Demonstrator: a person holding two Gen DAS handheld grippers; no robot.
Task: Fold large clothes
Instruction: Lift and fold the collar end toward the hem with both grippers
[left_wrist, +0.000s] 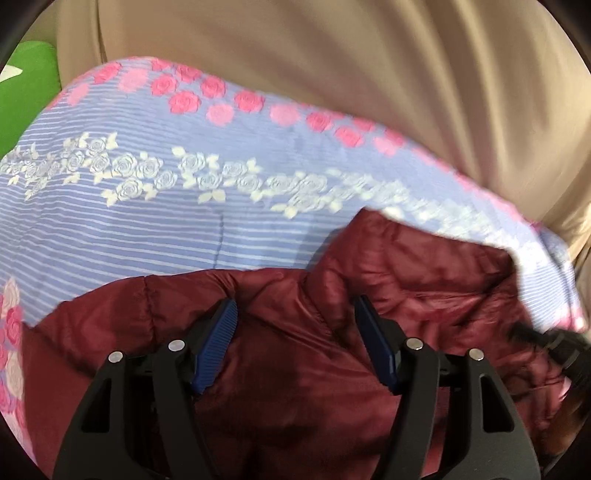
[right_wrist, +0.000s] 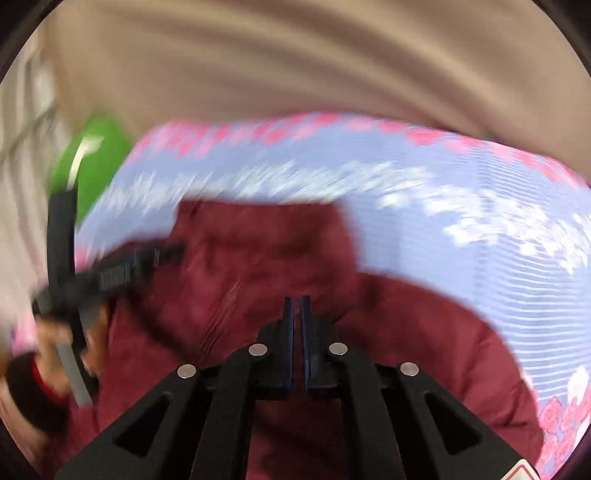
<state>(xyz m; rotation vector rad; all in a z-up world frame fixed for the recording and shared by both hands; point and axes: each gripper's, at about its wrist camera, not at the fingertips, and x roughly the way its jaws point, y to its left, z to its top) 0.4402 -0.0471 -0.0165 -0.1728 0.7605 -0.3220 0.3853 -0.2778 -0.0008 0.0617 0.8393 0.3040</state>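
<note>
Nearest in the left wrist view, the left gripper (left_wrist: 295, 314) stands wide apart, its blue pads (left_wrist: 216, 349) hovering over the maroon puffer jacket (left_wrist: 288, 369) with fabric showing between them but nothing pinched. The right wrist view shows the opposite: the right gripper (right_wrist: 297, 301) has its two blue pads drawn together to a thin slit, and whether any jacket cloth is caught in it cannot be told.

Under both tools the jacket lies spread on a lilac striped bedspread (left_wrist: 147, 229) printed with pink and white roses. The left view gives its quilted seams and a raised fold near the far edge sharply; the right view (right_wrist: 258, 258) is smeared by motion, so only the jacket's outline reads.

Only the right view shows the person's hand (right_wrist: 55, 339) on the left gripper's handle, at the left edge, with a dark sleeve below. The left view catches just a dark blurred piece of the other tool (left_wrist: 554, 343) at its right edge.

Beyond the bedspread, beige draped fabric (left_wrist: 369, 74) fills the background, with a green object (left_wrist: 26, 85) at far left in both views.
</note>
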